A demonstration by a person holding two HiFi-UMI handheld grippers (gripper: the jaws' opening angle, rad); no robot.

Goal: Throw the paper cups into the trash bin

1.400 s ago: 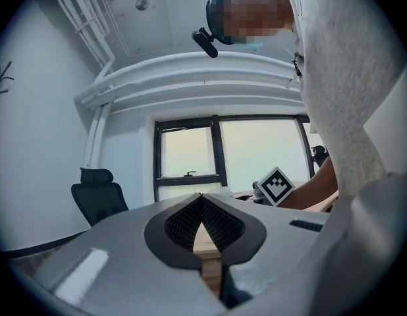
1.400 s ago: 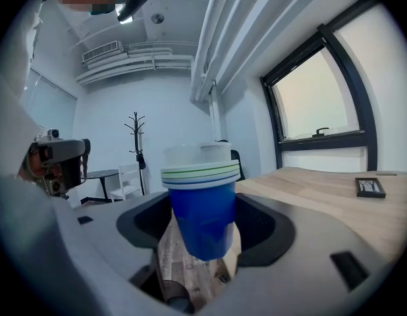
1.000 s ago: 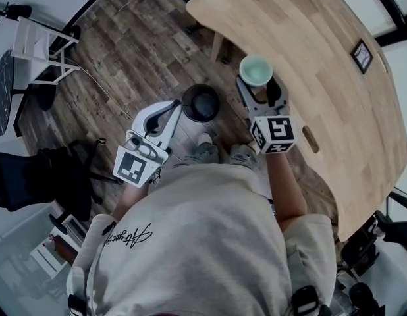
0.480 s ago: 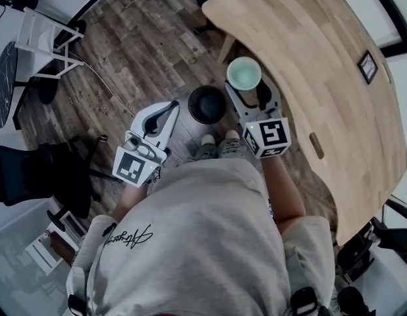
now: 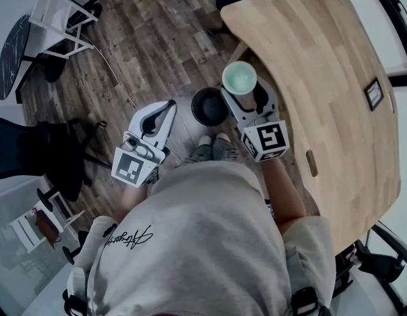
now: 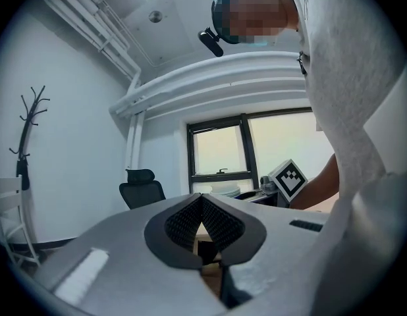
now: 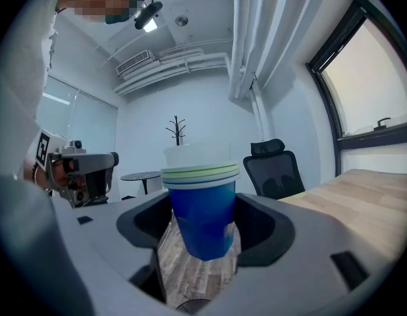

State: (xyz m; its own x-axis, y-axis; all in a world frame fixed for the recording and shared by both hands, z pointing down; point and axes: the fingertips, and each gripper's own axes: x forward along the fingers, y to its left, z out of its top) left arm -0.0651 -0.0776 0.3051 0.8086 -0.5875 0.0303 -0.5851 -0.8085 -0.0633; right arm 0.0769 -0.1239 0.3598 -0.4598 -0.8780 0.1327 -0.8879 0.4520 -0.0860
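1. The right hand-held gripper (image 5: 245,91) is holding a nested stack of paper cups (image 5: 240,78), with one jaw pressing on each side of the blue wall. The stack is standing upright, mouth up.
2. The trash bin (image 5: 210,106), round and black, is standing on the floor (image 5: 157,38) just ahead of the person's shoes (image 5: 213,149), close to the edge of the counter (image 5: 322,64).
3. In the head view the cups are hanging above the bin and just off its rim on the counter side, not centred over the opening. How much they overlap it cannot be told.
4. Judgement: the release is calling for a short shift from the counter side toward the bin's centre, keeping the stack upright.
5. The left hand-held gripper (image 5: 168,108) is pointing at the bin from the side opposite the counter, jaws closed together on nothing. The right arm is the nearer one to the bin.
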